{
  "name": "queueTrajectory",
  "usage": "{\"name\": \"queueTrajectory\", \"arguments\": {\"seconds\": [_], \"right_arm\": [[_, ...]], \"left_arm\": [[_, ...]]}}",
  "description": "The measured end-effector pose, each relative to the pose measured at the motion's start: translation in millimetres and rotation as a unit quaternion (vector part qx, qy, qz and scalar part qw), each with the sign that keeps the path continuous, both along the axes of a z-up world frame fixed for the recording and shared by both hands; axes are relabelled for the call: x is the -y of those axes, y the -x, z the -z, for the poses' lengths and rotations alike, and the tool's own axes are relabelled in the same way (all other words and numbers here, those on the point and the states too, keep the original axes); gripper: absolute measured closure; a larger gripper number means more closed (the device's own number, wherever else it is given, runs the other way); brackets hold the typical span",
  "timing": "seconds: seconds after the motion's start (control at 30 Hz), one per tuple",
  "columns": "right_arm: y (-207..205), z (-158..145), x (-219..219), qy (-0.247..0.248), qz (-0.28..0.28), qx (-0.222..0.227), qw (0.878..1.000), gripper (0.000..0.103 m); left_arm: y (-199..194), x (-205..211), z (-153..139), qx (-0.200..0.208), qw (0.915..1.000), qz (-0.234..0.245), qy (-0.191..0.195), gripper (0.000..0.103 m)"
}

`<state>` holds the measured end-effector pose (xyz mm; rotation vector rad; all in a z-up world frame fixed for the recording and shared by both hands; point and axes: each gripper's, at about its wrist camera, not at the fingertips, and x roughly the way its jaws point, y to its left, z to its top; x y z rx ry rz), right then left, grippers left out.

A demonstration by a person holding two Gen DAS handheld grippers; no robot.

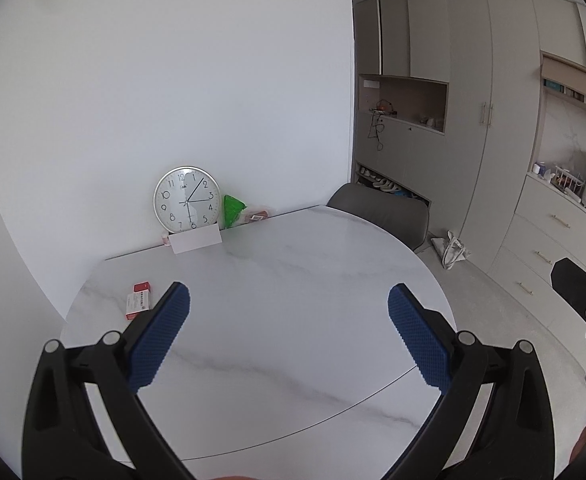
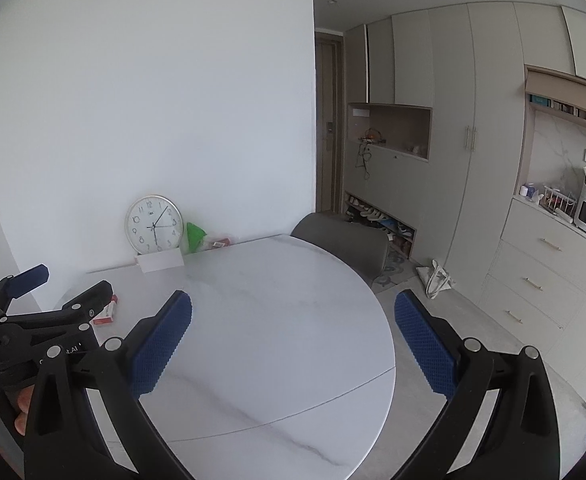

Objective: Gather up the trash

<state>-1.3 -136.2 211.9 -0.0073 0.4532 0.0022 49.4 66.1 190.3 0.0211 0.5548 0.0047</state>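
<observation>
Red-and-white box (image 1: pixel 138 300) lies flat near the table's (image 1: pixel 293 280) left edge, well apart from both grippers. Clock (image 1: pixel 187 199) leans on the wall at the back – white card (image 1: pixel 195 239) propped in front, crumpled green wrapper (image 1: pixel 232 210) just right of it, then a small red packet (image 1: pixel 257 216). Left gripper (image 1: pixel 289 312) hovers over the table, fingers wide, holding nothing. Right gripper (image 2: pixel 293 316) – same, fingers spread, empty. Grey chair (image 1: pixel 381 210) at the far right edge.

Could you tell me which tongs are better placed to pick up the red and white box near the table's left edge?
Left. The red and white box lies just beside the open left tongs; the right tongs, also open, hang further over toward the table's right side.
</observation>
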Motion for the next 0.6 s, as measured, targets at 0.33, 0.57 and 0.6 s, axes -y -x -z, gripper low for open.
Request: {"name": "queueTrajectory", "arguments": {"seconds": [0.33, 0.57, 0.6], "right_arm": [[-1.6, 4.8, -6.7, 0.007, 0.000, -0.005, 1.000, 0.002], [-1.1, 4.7, -5.0, 0.006, 0.003, -0.005, 1.000, 0.002], [-0.9, 4.4, -4.8, 0.005, 0.003, -0.005, 1.000, 0.002]], "left_arm": [[1.7, 0.3, 2.3, 0.000, 1.0000, 0.003, 0.000, 0.008], [1.0, 0.6, 2.5, 0.000, 1.0000, 0.004, -0.001, 0.008], [0.5, 0.6, 2.4, -0.001, 1.0000, 0.005, 0.000, 0.008]]}}
